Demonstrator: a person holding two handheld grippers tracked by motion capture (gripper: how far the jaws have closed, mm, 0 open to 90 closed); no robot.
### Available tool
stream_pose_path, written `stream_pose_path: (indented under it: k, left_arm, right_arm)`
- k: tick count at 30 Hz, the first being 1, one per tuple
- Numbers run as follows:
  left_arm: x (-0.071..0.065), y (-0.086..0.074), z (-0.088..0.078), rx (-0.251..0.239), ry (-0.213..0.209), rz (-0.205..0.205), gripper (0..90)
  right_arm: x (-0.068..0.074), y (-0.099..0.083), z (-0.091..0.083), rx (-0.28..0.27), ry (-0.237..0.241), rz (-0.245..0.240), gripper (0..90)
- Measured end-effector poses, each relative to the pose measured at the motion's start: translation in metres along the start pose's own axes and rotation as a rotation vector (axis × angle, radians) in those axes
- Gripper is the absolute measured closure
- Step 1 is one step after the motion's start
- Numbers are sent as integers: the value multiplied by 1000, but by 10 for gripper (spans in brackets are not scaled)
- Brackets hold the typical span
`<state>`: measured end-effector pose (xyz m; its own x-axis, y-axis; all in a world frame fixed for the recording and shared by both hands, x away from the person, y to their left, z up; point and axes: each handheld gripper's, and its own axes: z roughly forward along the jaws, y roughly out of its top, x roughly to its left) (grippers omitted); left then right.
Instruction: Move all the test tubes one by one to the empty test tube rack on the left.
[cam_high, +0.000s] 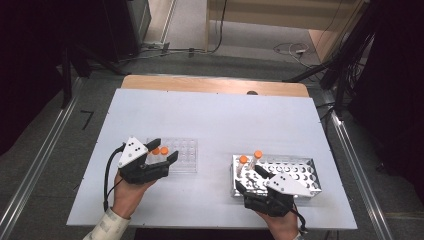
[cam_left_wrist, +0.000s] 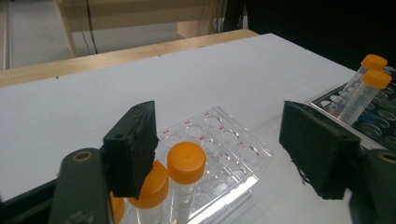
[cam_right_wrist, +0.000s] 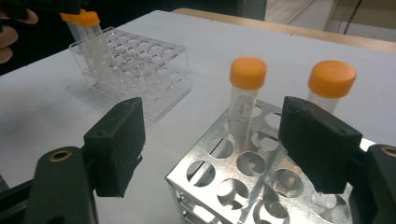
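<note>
Clear rack (cam_high: 182, 156) sits on the table's (cam_high: 215, 120) left half, metal rack (cam_high: 295, 172) on the right, well apart. Two tubes (cam_high: 159, 151) stand in the clear rack's near-left corner, two tubes (cam_high: 250, 161) in the metal rack's left end.

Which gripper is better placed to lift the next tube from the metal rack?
Right. The right gripper sits open at the metal rack, one orange-capped tube between its jaws.
</note>
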<state>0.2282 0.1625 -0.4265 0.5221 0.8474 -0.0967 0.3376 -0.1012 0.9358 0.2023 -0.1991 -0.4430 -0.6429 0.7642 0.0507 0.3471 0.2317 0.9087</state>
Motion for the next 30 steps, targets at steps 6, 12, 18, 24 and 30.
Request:
stream_pose_path:
  k: [6, 12, 18, 24, 30]
  left_arm:
    - [-4, -1, 2, 10, 3, -6, 133]
    - [-4, -2, 2, 10, -15, -21, 121]
    - [-6, -2, 3, 9, -26, -15, 122]
    - [-7, -2, 3, 8, -29, -19, 122]
    - [-7, -3, 3, 10, -29, -21, 123]
  right_arm:
    - [-9, -1, 0, 1, -36, 21, 213]
    - [-21, -2, 3, 5, -90, 43, 228]
    - [-32, -1, 10, 19, -146, 81, 332]
    - [-32, 0, 24, 46, -174, 61, 420]
    - [-30, -1, 30, 58, -232, 53, 546]
